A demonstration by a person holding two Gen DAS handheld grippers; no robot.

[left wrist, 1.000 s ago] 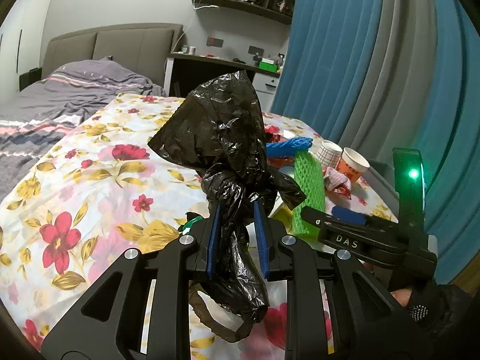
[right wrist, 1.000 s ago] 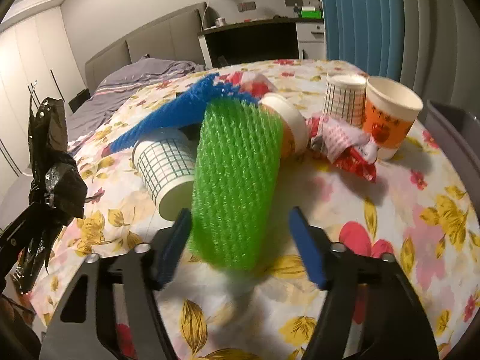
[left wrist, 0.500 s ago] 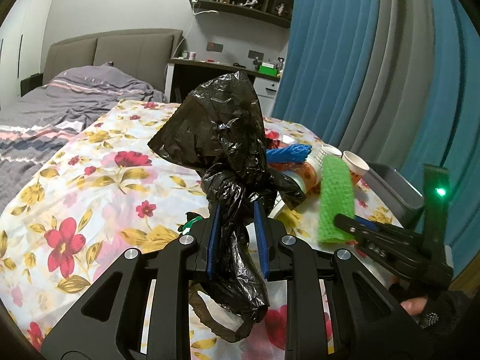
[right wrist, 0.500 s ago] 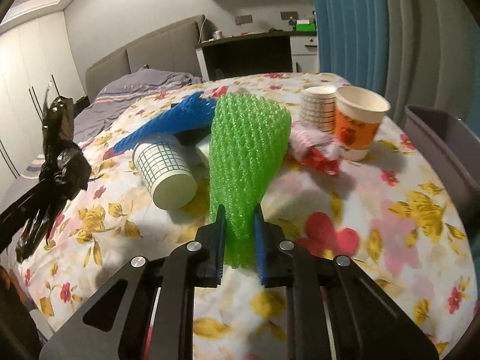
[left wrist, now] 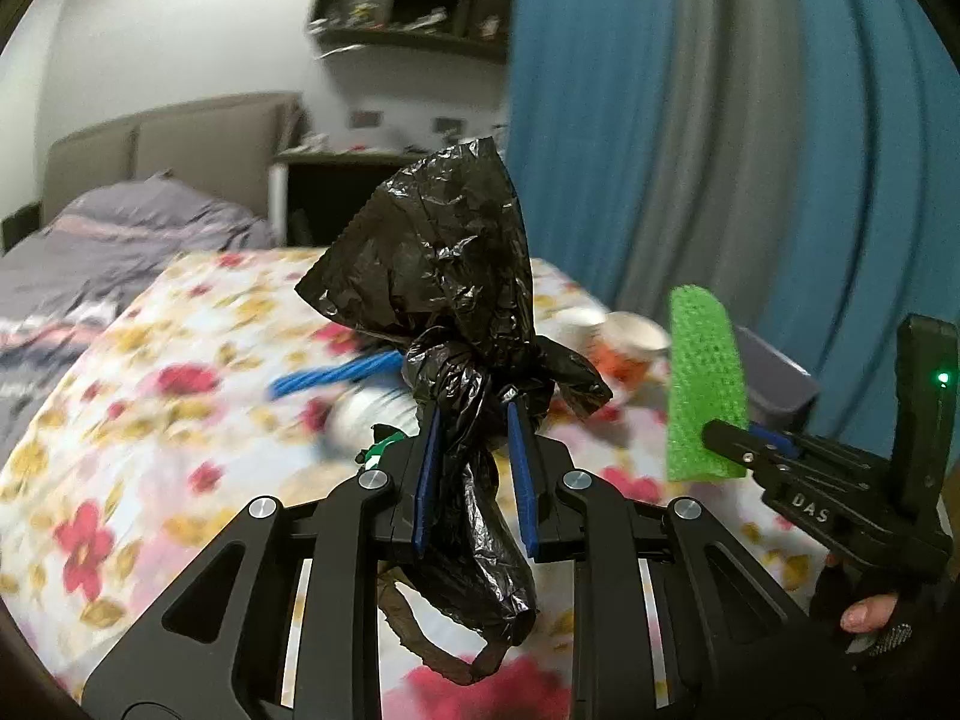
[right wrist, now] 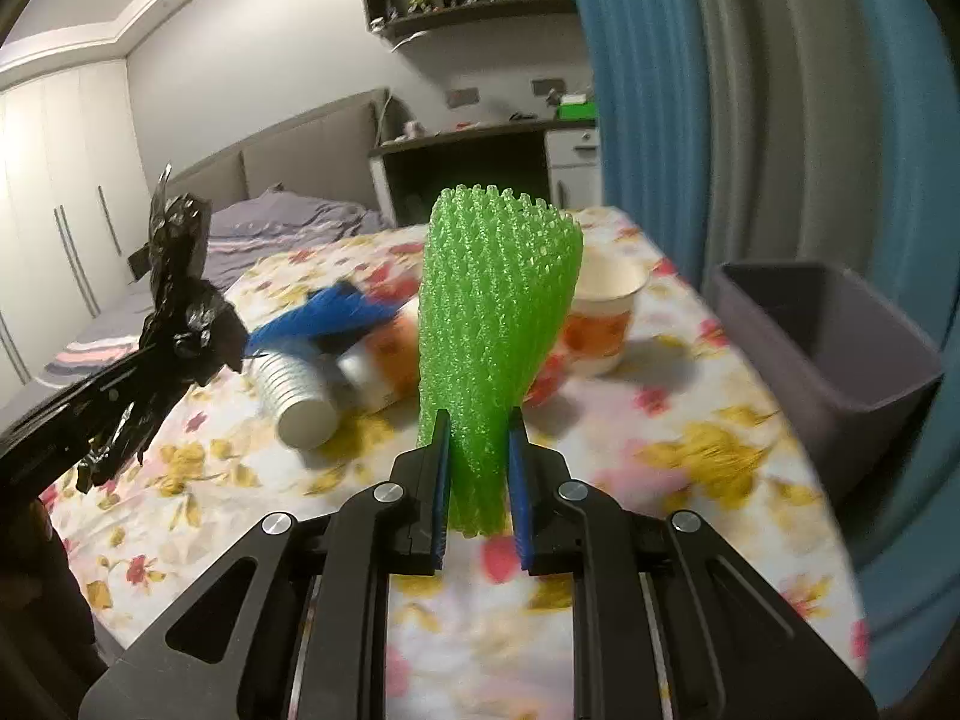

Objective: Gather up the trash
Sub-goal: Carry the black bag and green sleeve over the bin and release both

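My left gripper clamps the black trash bag, my right gripper the green foam net; mid-frame cups on the bench blur.

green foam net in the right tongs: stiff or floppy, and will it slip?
The green foam net stands upright above the right tongs, so probably light and springy. It narrows where pinched: likely squashy. Its open mesh probably resists slipping.
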